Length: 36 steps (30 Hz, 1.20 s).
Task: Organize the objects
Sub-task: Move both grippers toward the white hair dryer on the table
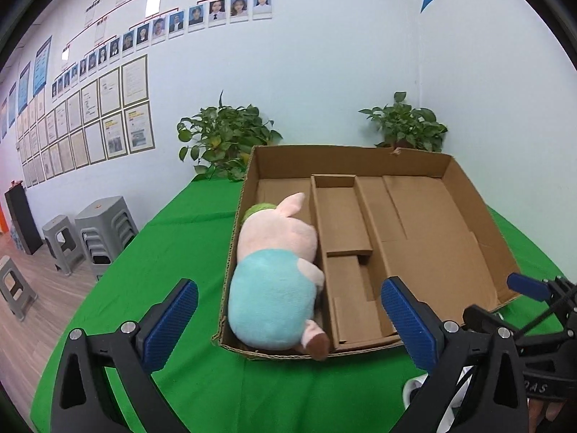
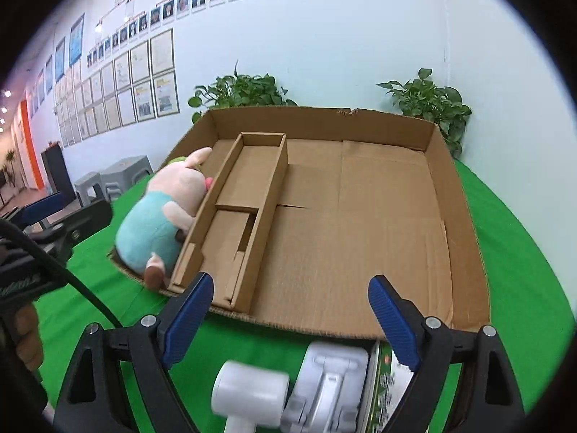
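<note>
- One item is already put away: the plush pig (image 1: 274, 274) lies on its side in the narrow left compartment of the cardboard box (image 1: 479, 216), pressed against the box's left wall and the inner divider (image 1: 321, 238).
- Two compartments hold nothing yet, by the look of it: the slim middle channel and the wide right section.
- Several things wait outside the box: near its front edge on the green tablecloth (image 2: 523, 238) sit a white handheld appliance (image 2: 252, 393), a white flat device (image 2: 331, 386) beside it, and a green printed packet (image 2: 384, 386) just right of that.
- The left gripper (image 1: 288, 321) hovers before the pig, jaws spread wide, holding nothing.
- The right gripper (image 2: 290, 317) hangs over the waiting items, jaws likewise apart and empty.
- My judgement: the task is at an early stage, with most of the sorting left.
</note>
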Tool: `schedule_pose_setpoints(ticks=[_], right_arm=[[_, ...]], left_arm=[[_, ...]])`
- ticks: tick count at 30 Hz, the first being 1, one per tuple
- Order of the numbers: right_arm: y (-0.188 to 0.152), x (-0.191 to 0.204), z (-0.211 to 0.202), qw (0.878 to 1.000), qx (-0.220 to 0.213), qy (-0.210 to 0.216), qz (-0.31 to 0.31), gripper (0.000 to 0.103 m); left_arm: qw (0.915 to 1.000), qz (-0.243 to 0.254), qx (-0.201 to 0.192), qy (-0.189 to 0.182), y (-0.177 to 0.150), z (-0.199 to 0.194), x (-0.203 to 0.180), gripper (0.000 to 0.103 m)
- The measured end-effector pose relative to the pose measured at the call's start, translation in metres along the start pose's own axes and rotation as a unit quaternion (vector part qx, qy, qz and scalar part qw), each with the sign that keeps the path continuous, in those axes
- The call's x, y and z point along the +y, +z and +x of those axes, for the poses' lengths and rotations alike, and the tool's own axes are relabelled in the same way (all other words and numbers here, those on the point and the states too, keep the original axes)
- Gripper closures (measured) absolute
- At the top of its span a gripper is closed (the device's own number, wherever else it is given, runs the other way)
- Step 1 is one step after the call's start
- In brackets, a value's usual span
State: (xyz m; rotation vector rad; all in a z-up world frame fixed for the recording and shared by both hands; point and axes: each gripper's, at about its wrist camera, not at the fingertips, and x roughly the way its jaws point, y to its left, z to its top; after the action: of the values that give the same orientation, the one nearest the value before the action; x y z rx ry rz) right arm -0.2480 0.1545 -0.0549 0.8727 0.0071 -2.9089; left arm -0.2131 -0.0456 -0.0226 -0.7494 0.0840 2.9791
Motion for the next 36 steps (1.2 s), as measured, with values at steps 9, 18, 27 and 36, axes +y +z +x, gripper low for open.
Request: schedule_pose_setpoints(ticks=[9,18,27,36], right_arm=[[-0.027,-0.015,-0.033,0.999,0.006,0.01,0.04,0.094],[-0.057,-0.006,-0.035,0.997,0.033,0.064,0.022,0.004],[-0.071,-0.001,-0.044,0.996,0.024,0.086,0.008,0.001],[-0.116,0.033,-0.054,0.976,0.077,0.202,-0.033,0.001]], left_arm=[[0.9966,-0.011,0.041,-0.071,-0.005,-0.022,-0.012,0.087],[0.9905,-0.034,0.08,-0.107,-0.019,-0.019,-0.021,0.018],[0.9898,-0.013,0.093,-0.107,-0.028,-0.01,-0.029,0.018],[0.9622,-0.048,0.196,-0.183,-0.066,0.033,-0.037,0.018]])
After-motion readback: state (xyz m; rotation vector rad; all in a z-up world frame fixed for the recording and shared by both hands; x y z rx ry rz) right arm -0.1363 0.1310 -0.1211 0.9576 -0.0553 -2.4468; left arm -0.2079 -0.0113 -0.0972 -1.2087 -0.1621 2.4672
